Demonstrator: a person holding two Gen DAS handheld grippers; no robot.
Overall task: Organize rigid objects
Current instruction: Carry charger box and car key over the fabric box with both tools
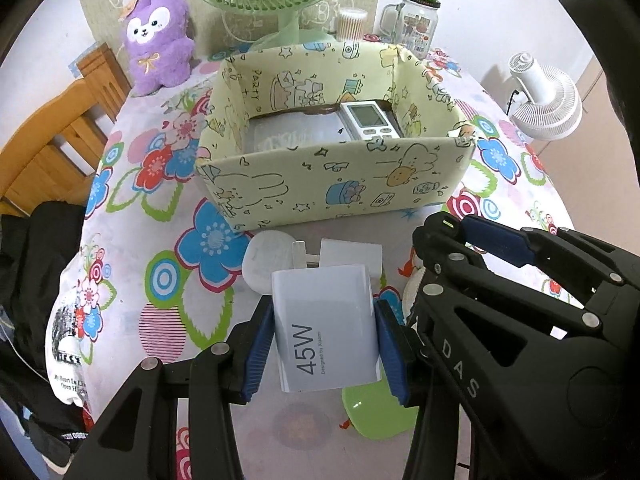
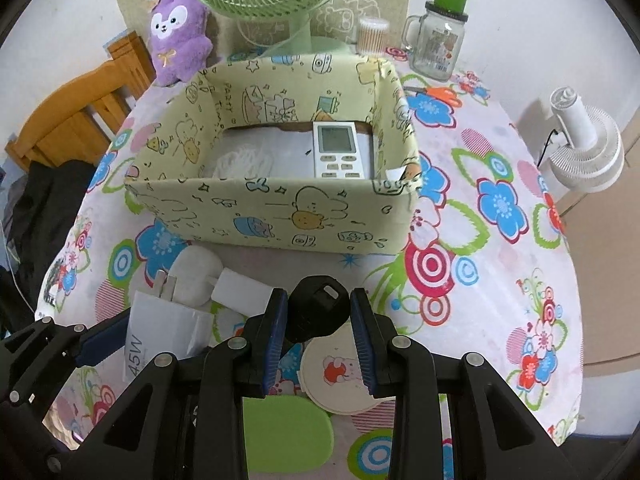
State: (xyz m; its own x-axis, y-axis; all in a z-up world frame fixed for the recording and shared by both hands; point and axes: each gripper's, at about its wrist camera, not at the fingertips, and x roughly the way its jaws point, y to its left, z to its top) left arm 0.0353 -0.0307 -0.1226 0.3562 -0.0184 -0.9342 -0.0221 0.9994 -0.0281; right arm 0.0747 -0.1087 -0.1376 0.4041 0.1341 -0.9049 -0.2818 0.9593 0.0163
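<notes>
white charger (image 1: pixel 326 326) clamped between left gripper (image 1: pixel 322 348) pads.

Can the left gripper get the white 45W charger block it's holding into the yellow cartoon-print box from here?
Probably yes: the left gripper clamps the white charger block, and the yellow cartoon-print box is open-topped just ahead, nothing between.

A table (image 2: pixel 500 280) under a bright flowered cloth carries a pale yellow cartoon-printed box (image 2: pixel 280 216) near its middle. Behind the box stand a green fan (image 2: pixel 300 36), a purple plush toy (image 2: pixel 180 36), a tub of cotton swabs (image 2: pixel 373 34) and a glass mug jar (image 2: pixel 438 46) (green-capped). In front lie two white plugs (image 2: pixel 200 276), a round coaster (image 2: pixel 340 376) and a green oval piece (image 2: pixel 286 432).
</notes>
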